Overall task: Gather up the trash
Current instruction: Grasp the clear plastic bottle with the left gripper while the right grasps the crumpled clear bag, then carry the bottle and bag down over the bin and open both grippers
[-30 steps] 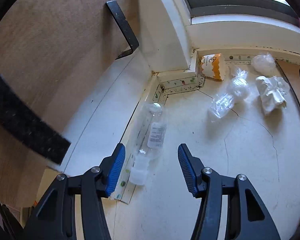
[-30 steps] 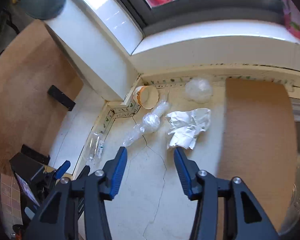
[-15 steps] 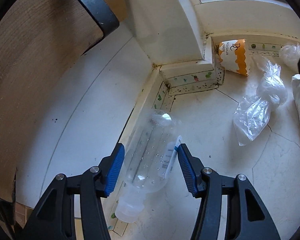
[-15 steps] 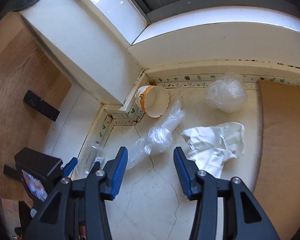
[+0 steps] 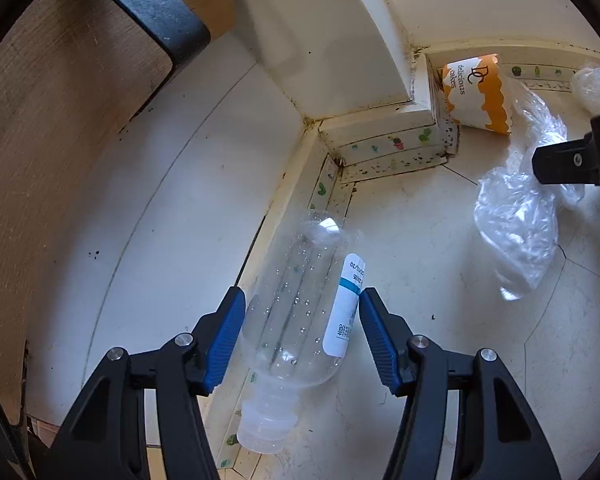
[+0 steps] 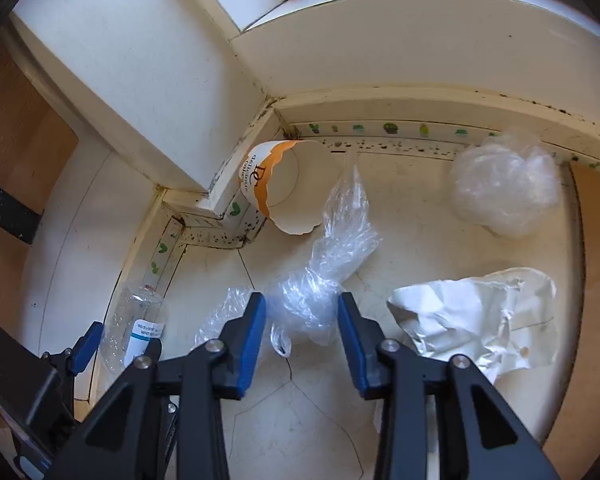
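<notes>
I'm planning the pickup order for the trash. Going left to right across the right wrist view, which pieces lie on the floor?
Clear plastic bottle → torn paper cup → twisted plastic bag → crumpled white paper → balled clear plastic, which sits farther back, above the paper.

Clear plastic bottle point(image 5: 300, 304) lies on its side along the floor edge strip, capless neck toward 6 o'clock, white label with a blue band on its right side, droplets inside. Twisted clear plastic bag point(image 6: 324, 280) lies at centre of the right view, thin tail toward 12. Torn orange-and-white paper cup point(image 6: 276, 188) on its side at 11, against the wall corner. Balled clear plastic wrap point(image 6: 508, 184) at 2. Crumpled white paper point(image 6: 480, 316) at 3.
</notes>
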Motion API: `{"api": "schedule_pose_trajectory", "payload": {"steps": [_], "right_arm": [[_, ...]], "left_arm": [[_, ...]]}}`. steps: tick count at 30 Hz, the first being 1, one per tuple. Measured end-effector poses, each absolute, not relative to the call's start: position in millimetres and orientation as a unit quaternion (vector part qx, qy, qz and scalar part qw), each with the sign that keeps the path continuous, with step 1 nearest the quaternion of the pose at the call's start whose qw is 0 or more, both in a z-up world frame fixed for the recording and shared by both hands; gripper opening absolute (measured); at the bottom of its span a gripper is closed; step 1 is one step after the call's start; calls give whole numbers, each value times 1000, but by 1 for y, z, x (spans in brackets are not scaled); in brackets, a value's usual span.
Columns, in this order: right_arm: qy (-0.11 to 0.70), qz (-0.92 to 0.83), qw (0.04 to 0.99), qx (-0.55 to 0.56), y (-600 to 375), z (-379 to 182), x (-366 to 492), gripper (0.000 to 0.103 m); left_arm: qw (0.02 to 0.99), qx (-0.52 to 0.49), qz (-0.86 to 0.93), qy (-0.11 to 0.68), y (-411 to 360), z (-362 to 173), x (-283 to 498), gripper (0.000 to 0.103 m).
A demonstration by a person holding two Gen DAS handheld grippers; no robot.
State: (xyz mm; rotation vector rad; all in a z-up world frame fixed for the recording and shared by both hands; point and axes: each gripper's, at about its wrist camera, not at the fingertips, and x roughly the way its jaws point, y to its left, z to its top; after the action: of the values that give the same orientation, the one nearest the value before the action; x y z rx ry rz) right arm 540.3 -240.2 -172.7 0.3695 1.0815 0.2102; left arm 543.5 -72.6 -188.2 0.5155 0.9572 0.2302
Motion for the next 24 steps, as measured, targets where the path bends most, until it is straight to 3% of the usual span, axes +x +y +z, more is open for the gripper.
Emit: {"api": "schedule_pose_trajectory", "payload": {"steps": [4,11,24], "right_arm": [[513,104,832,183,-244,-172,531,29],[511,121,829,192,-261,-153,479,28],[512,147,826,185,-253,-113,325,28]], "left_arm": [[851,236,92,461,-75,-182,535,56],[853,202,56,477,-81,-161,490,56],[874,136,-74,461,-52,-69,318,55]]}}
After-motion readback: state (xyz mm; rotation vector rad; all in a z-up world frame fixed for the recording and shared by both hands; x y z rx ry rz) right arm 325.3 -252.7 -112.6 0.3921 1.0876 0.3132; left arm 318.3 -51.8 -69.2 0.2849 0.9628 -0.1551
